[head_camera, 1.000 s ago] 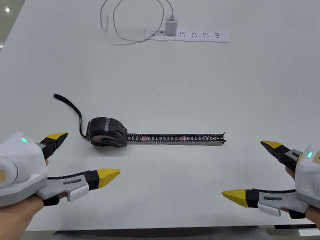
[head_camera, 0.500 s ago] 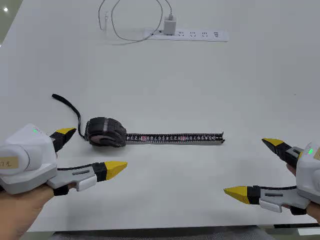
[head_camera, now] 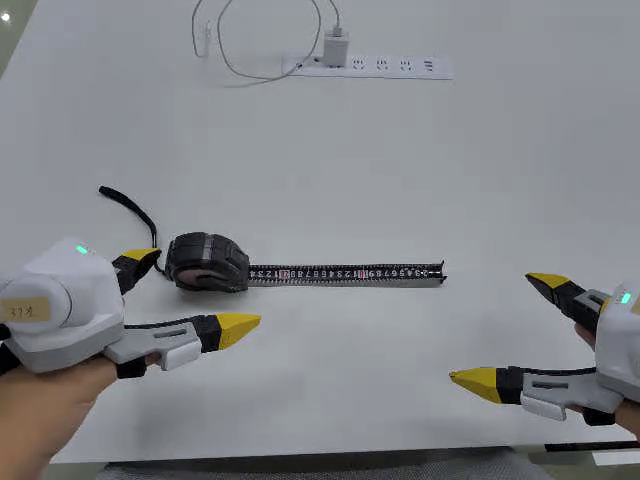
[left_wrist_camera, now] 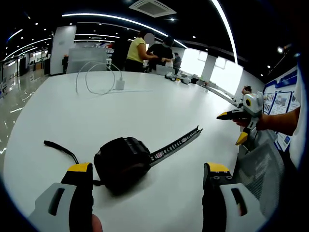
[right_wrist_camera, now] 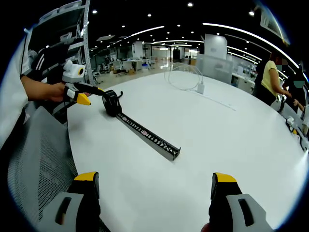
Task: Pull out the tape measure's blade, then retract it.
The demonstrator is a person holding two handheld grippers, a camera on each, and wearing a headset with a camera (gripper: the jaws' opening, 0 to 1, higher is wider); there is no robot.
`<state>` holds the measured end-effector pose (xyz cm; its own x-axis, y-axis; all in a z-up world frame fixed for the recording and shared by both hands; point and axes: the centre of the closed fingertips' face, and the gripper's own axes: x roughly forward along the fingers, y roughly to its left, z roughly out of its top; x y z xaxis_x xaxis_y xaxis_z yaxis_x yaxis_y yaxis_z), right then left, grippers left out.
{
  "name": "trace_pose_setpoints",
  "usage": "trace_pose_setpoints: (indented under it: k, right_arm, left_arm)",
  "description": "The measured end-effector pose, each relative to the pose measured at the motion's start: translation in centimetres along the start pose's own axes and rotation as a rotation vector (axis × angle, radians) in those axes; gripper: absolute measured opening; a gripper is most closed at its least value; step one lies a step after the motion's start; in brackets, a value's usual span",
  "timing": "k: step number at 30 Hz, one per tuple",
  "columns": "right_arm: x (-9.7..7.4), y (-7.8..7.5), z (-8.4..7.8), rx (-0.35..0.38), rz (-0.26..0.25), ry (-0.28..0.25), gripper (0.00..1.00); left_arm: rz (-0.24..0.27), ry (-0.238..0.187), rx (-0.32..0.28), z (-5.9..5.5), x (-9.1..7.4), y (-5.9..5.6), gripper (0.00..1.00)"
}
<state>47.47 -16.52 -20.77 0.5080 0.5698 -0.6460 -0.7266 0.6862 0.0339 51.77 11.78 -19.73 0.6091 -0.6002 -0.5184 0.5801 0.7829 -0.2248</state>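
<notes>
A black tape measure (head_camera: 207, 263) lies on the white table, its blade (head_camera: 345, 273) drawn out to the right and ending in a hook (head_camera: 440, 271). A black wrist strap (head_camera: 130, 212) trails off its left side. My left gripper (head_camera: 197, 293) is open just left of the case, with one yellow tip beside the case and the other in front of it. In the left gripper view the case (left_wrist_camera: 122, 162) sits between and ahead of the jaws. My right gripper (head_camera: 510, 330) is open and empty, right of and nearer than the hook (right_wrist_camera: 173, 153).
A white power strip (head_camera: 375, 66) with a plugged charger and a looped white cable (head_camera: 240, 45) lies at the far side of the table. The near table edge (head_camera: 300, 455) runs just below both grippers. People stand in the background (left_wrist_camera: 145, 48).
My left gripper has moved right and forward, closing in on the tape measure case. The right gripper has stayed about where it was. The tape measure has not moved.
</notes>
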Motion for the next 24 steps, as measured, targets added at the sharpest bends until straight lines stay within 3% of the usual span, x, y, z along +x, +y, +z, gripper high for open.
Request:
trace_pose_setpoints:
  k: [18, 24]
  right_arm:
    - [0.09, -0.06, -0.04, 0.003, 0.003, -0.002, 0.93]
    - [0.15, -0.09, 0.28, -0.007, 0.003, -0.002, 0.93]
  left_arm:
    - [0.012, 0.003, -0.015, 0.01, 0.36, -0.16, 0.92]
    - [0.044, 0.015, -0.03, 0.11, 0.48, 0.23, 0.87]
